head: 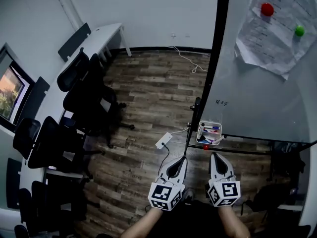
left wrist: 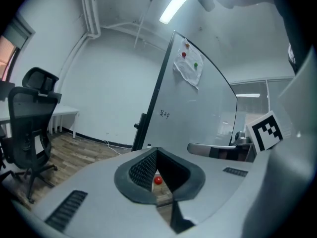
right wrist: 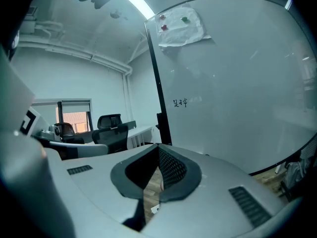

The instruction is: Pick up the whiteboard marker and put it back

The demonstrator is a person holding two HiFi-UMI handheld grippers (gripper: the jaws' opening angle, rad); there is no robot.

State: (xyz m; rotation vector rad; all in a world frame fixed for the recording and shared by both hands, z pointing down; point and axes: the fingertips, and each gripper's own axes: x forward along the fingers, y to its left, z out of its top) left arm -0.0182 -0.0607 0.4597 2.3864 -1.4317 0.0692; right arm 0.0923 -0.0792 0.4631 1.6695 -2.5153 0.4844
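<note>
Left claw (head: 182, 159), right claw (head: 214, 156) shut, markers (head: 212, 128) flat

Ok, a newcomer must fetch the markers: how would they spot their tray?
Find the large whiteboard on its stand. At its bottom left corner sits a small white tray of markers. It is the board's only container, with a red ball close by.

Office chairs (head: 81, 103): black, 9 o'clock.
Paper sheet (head: 277, 33): 1 o'clock, under red magnet (head: 267, 9).
Power strip (head: 163, 141): 6 o'clock.
</note>
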